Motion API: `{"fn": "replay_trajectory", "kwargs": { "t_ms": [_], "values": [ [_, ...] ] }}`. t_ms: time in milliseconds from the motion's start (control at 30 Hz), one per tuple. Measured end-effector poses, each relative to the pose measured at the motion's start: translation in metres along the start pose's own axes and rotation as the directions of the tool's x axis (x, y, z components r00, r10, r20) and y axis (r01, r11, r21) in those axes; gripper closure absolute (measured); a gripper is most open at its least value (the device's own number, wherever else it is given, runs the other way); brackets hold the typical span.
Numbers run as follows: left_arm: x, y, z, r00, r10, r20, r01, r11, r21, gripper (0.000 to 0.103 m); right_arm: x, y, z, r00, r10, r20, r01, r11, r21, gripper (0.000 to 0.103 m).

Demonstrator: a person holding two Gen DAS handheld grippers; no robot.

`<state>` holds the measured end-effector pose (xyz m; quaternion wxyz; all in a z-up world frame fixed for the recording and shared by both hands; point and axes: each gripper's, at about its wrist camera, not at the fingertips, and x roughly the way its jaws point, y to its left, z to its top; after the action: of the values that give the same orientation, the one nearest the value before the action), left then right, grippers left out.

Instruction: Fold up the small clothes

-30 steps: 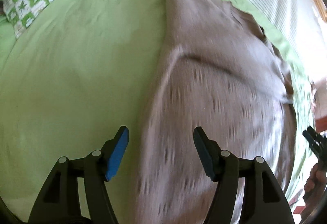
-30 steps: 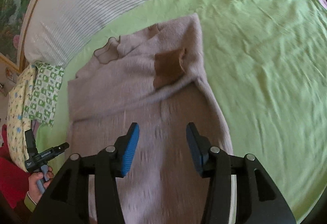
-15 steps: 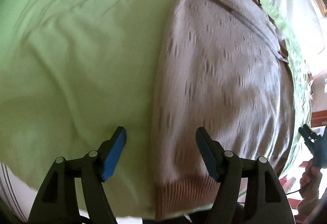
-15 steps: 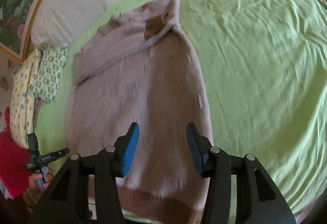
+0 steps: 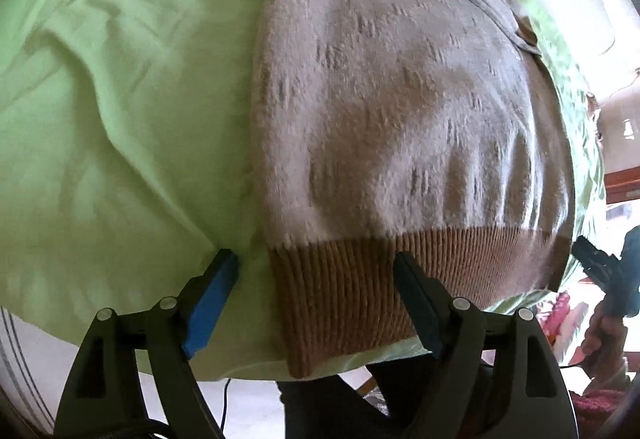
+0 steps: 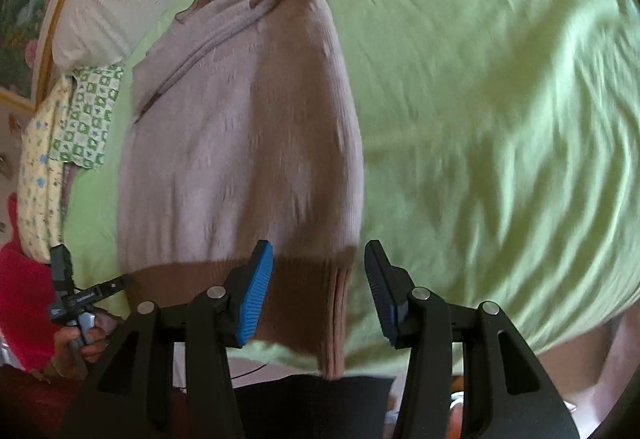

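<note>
On green sheet [image 5: 120,119]: beige knit sweater [image 5: 400,99], brown ribbed hem | left gripper [image 5: 316,279] widening, empty | right gripper [image 6: 319,271] parted, empty

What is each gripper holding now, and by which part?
Nothing is held. The left gripper and right gripper stand open, each over a corner of the sweater's brown hem.
</note>
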<state>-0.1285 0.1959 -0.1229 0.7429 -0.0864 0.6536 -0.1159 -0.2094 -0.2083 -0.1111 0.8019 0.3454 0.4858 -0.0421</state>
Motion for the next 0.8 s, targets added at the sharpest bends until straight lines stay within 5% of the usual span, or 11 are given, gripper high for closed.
{"fn": "replay_trajectory", "kwargs": {
  "t_ms": [267,433,467,500,533,633,800],
  "values": [
    [0.002,0.001,-0.004,0.999,-0.044,0.025,0.043,0.999,0.028,0.023,0.009,0.000,-0.019,0.999,0.039,-0.005,-0.039,0.999,0.031,0.054],
    [0.002,-0.004,-0.002,0.999,0.005,0.045,-0.009,0.997,0.077,0.058,0.020,0.007,-0.023,0.997,0.070,-0.026,-0.068,0.997,0.046,0.069],
    [0.001,-0.003,-0.001,0.999,0.005,0.048,-0.009,0.997,0.081,0.064,0.025,0.007,-0.025,0.997,0.070,-0.034,-0.068,0.996,0.053,0.083],
    [0.000,0.000,0.000,0.999,-0.004,0.050,0.000,0.997,0.077,0.077,0.029,0.005,-0.027,0.997,0.069,-0.043,-0.066,0.996,0.060,0.095],
    [-0.002,0.004,0.000,0.998,-0.031,0.051,0.028,0.998,0.065,0.093,0.031,0.002,-0.031,0.996,0.071,-0.045,-0.068,0.996,0.066,0.095],
    [-0.012,0.017,-0.004,0.992,-0.115,0.060,0.113,0.993,0.028,0.098,0.023,-0.002,-0.038,0.995,0.098,-0.005,-0.098,0.992,0.081,0.095],
    [-0.028,0.008,-0.017,0.984,-0.152,0.089,0.143,0.985,0.100,0.099,0.000,-0.007,-0.050,0.991,0.131,0.029,-0.133,0.988,0.079,0.096]
  ]
}}
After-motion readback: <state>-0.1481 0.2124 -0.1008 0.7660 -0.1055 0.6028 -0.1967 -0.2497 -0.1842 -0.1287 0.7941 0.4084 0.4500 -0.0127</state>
